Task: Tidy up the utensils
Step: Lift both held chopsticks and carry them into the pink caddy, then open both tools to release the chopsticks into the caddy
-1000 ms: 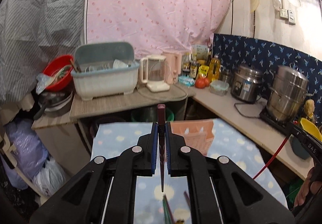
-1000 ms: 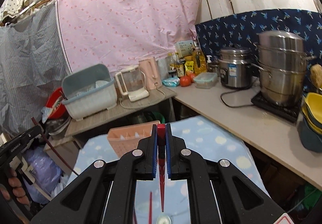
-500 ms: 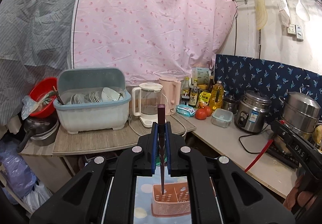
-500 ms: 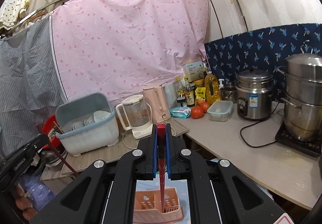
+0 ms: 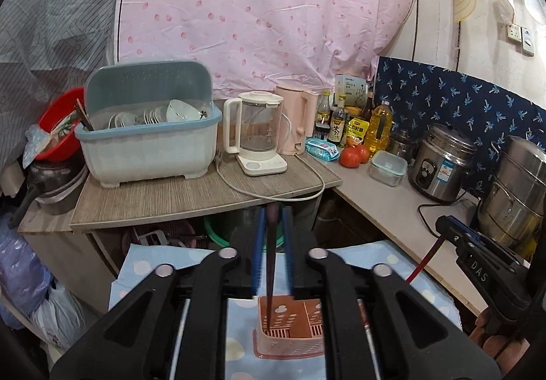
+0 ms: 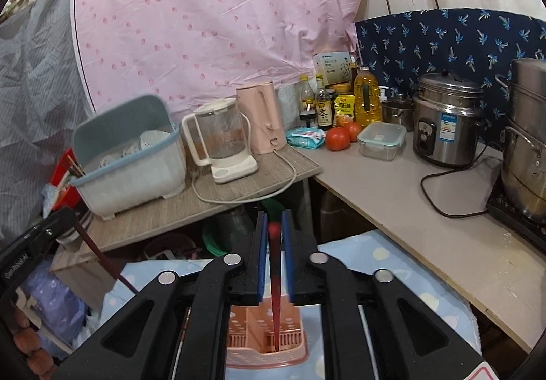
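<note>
Drop step. Your left gripper (image 5: 273, 257) jaws just spread, dark chopstick (image 5: 269, 277) loose between pads, tip in pink holder (image 5: 290, 342) at 6 o'clock. Right gripper (image 6: 273, 260) same, red chopstick (image 6: 274, 284) freed. Next: lift both clear, straight up.

red chopstick (image 6: 275, 287) in pink basket (image 6: 266, 346)
</note>
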Action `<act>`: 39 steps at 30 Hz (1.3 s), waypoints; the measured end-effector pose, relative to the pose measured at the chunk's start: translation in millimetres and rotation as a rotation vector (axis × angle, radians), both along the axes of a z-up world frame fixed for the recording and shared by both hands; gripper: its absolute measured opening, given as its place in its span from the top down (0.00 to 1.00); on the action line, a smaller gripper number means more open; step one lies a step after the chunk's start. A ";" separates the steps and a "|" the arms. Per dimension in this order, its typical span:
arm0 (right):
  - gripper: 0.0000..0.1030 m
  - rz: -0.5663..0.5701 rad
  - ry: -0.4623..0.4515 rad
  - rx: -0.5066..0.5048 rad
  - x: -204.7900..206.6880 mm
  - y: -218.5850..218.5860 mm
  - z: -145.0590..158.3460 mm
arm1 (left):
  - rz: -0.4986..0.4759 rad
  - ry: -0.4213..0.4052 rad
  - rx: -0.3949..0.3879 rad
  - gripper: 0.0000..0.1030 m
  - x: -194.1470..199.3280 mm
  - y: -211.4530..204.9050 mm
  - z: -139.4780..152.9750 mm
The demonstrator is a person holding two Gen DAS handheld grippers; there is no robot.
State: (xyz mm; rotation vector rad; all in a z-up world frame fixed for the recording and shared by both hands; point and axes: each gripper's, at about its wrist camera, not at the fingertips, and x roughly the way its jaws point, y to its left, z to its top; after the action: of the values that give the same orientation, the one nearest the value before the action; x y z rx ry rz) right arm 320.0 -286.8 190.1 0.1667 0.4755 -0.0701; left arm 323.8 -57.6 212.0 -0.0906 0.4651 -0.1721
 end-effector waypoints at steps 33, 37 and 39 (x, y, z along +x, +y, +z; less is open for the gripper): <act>0.53 -0.036 0.205 0.080 -294.8 -0.9 -119.2 | -0.068 0.331 0.051 0.41 -246.4 49.1 -123.7; 0.53 -0.061 0.252 0.066 -315.8 -2.1 -141.1 | -0.065 0.380 0.083 0.41 -269.4 45.4 -156.8; 0.53 -0.064 0.275 0.080 -324.9 -2.9 -151.5 | -0.072 0.415 0.084 0.41 -278.7 44.5 -173.8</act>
State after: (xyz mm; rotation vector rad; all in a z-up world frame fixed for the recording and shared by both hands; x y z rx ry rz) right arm -4.9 -289.7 38.6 0.2528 0.7477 -0.1382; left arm 45.1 -13.1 38.3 -0.0263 0.8895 -0.2044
